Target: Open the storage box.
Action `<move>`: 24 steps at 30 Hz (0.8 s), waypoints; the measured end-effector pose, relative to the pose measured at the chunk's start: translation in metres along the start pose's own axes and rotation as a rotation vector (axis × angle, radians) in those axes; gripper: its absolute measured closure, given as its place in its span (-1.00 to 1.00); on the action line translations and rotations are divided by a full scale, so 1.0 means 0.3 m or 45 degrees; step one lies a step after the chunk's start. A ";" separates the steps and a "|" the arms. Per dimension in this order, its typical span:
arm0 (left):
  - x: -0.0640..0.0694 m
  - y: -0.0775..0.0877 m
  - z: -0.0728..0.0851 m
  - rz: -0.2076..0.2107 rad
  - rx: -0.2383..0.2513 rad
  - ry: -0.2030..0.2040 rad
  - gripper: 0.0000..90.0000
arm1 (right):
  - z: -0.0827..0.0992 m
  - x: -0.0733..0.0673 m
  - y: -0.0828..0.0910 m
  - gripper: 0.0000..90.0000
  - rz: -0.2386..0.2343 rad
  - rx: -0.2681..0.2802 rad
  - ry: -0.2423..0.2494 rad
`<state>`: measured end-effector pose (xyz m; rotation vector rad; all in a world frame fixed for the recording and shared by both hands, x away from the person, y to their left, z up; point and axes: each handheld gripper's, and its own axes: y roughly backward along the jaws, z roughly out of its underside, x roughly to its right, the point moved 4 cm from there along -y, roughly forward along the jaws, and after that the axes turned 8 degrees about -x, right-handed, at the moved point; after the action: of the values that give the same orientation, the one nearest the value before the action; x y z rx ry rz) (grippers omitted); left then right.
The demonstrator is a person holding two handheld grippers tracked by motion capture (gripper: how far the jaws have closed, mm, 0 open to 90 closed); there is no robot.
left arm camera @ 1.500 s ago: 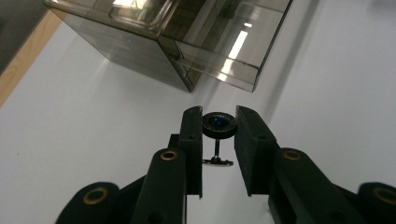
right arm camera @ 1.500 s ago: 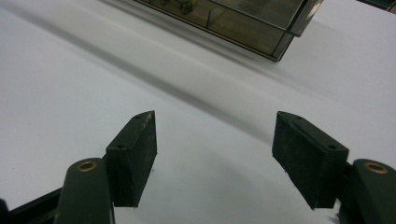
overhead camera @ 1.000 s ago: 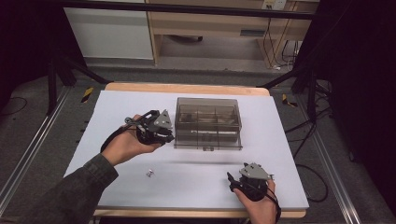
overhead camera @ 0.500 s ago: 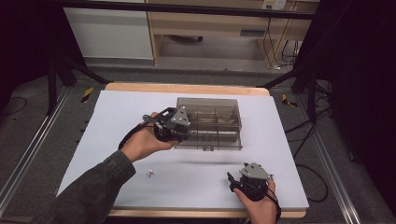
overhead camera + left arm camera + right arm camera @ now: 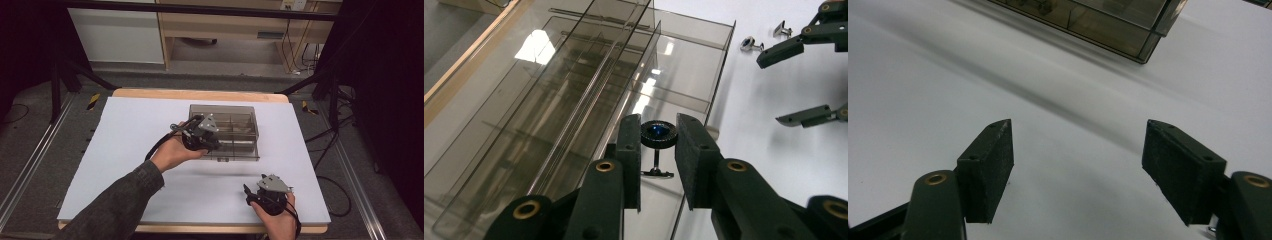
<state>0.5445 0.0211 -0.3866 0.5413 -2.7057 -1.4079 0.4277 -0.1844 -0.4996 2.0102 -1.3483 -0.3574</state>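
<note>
Blue-faced cufflink (image 5: 658,136) sits clamped between the left tool's (image 5: 657,150) pads, above the clear box (image 5: 574,100); right tool (image 5: 1078,165) gapes empty over the counter (image 5: 1073,115)

overhead light, white table sheet (image 5: 125,150) bright, surroundings dark. glare patches on the clear box (image 5: 539,47). high view soft, the near jaws slightly blurred.

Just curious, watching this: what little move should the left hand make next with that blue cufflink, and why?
Probably lower it into a compartment, then open. The left gripper holds the cufflink pinched above the clear divided box, near its wall, so it looks ready to drop.
</note>
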 end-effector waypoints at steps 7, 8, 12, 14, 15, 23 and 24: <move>-0.010 -0.039 -0.015 0.001 -0.006 0.032 0.63 | -0.001 0.001 0.001 -0.36 0.000 0.005 0.011; -0.010 -0.046 -0.015 0.005 -0.014 0.029 0.63 | -0.001 0.001 0.001 -0.36 0.000 0.005 0.011; -0.007 -0.068 -0.014 0.024 -0.050 0.021 0.62 | -0.001 0.001 0.000 -0.36 -0.003 0.006 0.011; -0.008 -0.077 -0.012 0.031 -0.066 0.024 0.62 | -0.001 0.001 0.000 -0.36 -0.004 0.005 0.008; -0.008 -0.081 -0.012 0.030 -0.070 0.026 0.62 | -0.001 0.001 0.000 -0.36 -0.004 0.004 0.006; -0.021 -0.102 -0.007 0.049 -0.098 0.052 0.62 | -0.001 0.001 0.001 -0.36 -0.003 0.008 0.004; -0.021 -0.103 -0.008 0.053 -0.099 0.051 0.62 | -0.001 0.002 0.001 -0.36 -0.003 0.009 0.004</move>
<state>0.5596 0.0051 -0.4091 0.4999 -2.6037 -1.4682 0.4279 -0.1848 -0.4992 2.0172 -1.3473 -0.3511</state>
